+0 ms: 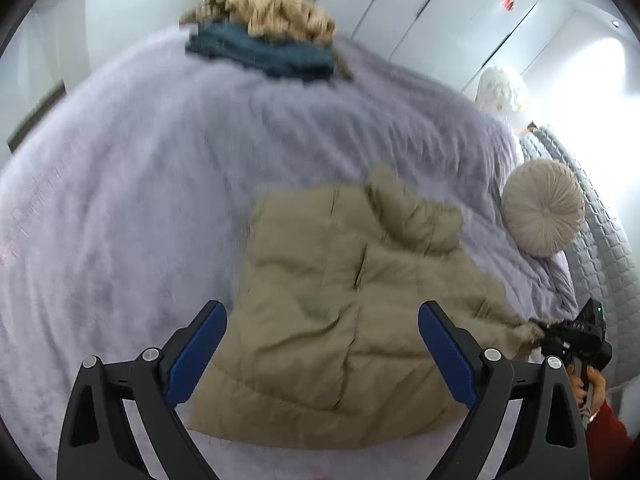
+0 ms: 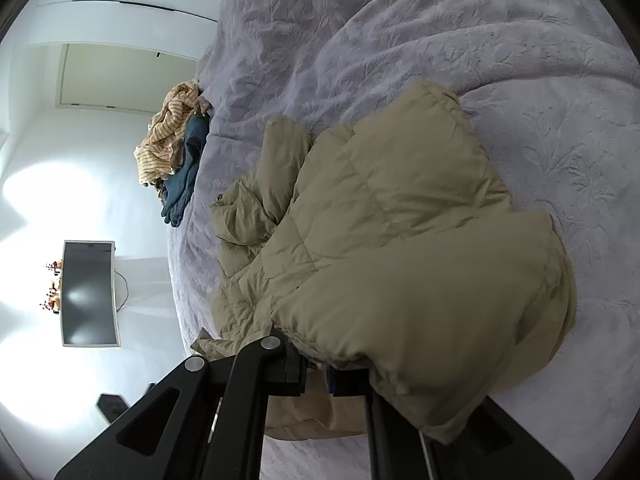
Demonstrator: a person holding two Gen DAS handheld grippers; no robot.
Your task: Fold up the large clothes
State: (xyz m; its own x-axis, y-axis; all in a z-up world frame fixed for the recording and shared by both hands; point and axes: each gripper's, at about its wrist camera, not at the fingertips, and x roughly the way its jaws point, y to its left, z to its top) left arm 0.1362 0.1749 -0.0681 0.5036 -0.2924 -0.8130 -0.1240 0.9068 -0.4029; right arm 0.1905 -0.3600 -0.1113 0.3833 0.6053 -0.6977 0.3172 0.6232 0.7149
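A tan quilted puffer jacket (image 1: 340,300) (image 2: 380,240) lies partly folded on a bed under a lavender blanket (image 1: 140,180) (image 2: 400,20). My left gripper (image 1: 322,354) hovers over the jacket's near part, open wide, its blue pads (image 1: 200,352) apart and holding nothing. Seen from the left wrist, my right gripper (image 1: 560,336) is at the jacket's right end, shut on a bunched edge of it. In the right wrist view the right gripper (image 2: 320,376) has its jaws together, with jacket fabric draped over the fingers and hiding the tips.
A pile of striped tan and blue clothes (image 1: 264,36) (image 2: 176,152) sits at the bed's far edge. A round beige cushion (image 1: 542,208) lies by a grey quilted headboard (image 1: 592,220). A hand in a red sleeve (image 1: 612,440) holds the right gripper. A dark screen (image 2: 90,292) stands beyond the bed.
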